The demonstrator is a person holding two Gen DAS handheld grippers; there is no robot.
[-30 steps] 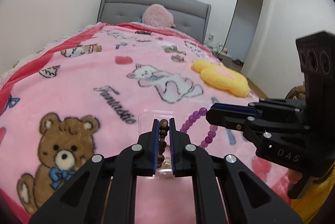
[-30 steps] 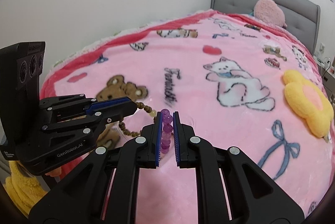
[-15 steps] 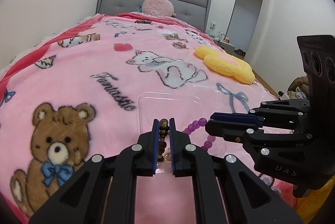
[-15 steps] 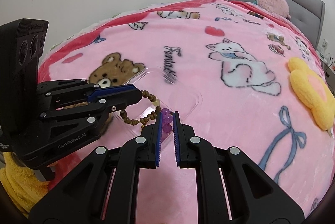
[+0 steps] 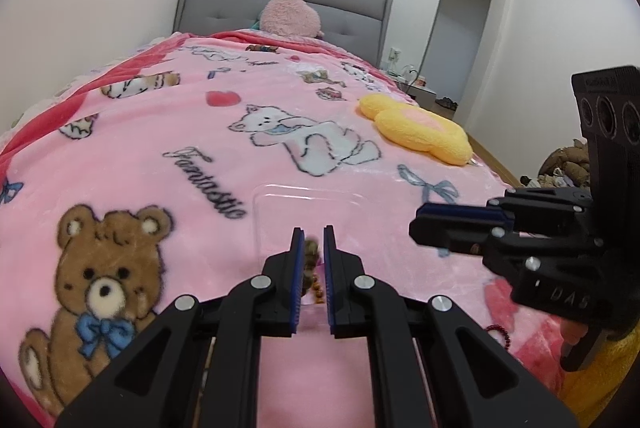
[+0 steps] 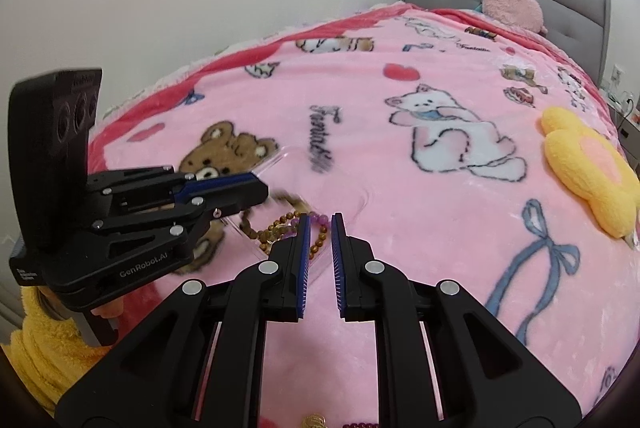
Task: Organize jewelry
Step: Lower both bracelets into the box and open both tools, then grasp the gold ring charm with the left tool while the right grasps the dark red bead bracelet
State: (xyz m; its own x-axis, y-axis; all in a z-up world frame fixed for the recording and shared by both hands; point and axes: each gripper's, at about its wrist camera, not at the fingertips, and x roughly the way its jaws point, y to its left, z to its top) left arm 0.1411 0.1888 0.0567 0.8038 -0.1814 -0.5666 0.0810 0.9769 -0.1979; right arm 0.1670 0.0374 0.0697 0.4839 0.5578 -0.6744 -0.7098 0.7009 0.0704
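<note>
Since a moment ago our right tongs (image 6: 321,224) have spread, dropping the purple bracelet (image 6: 310,219) into the clear tray (image 6: 352,196) just ahead; our left tongs (image 5: 311,240) still pinch the brown bracelet (image 5: 311,252) above it, so release comes next.

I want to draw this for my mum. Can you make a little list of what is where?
Place: pink cartoon fleece blanket on a bed
Container: clear plastic tray lying on the blanket
Left gripper: shut on brown wooden-bead bracelet, above the tray
Right gripper: over the tray, grip unclear
Purple round-bead bracelet: at the right gripper's tips
</note>
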